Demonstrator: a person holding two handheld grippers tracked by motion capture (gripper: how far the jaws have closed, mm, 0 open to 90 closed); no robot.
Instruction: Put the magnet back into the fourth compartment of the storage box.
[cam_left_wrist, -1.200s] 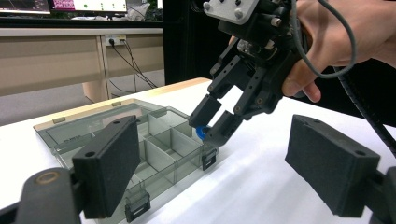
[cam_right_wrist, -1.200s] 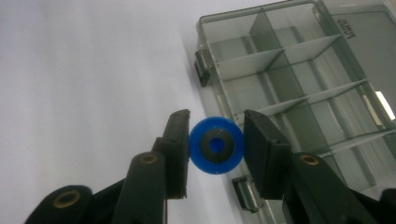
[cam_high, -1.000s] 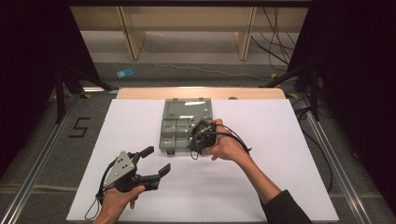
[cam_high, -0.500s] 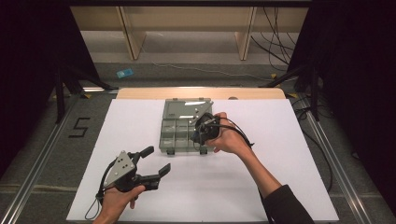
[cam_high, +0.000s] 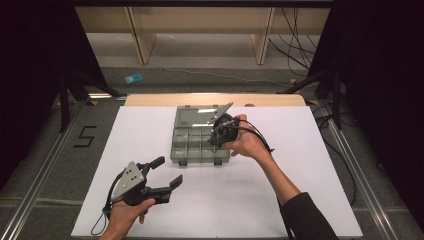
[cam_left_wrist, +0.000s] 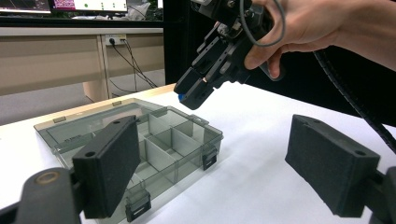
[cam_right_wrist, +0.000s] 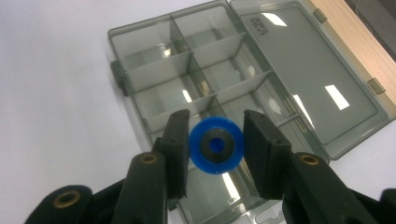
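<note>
High view, against the frame a second back: the right gripper (cam_high: 216, 138) has carried its load from the box's near edge to above the compartments of the open organizer box (cam_high: 192, 145) on the table (cam_high: 310, 175), likely for a drop. Its jaws pinch a blue disc (cam_right_wrist: 216, 145) at the rim. The left gripper (cam_high: 167, 172) rests, jaws wide and empty.

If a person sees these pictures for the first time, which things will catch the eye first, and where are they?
The eye goes first to the small blue wheel, gripped between the jaws of the right gripper above the open grey box. The box lies in the middle of the white table, its lid folded back and its compartments looking empty. The left gripper waits open near the table's front left edge.
</note>
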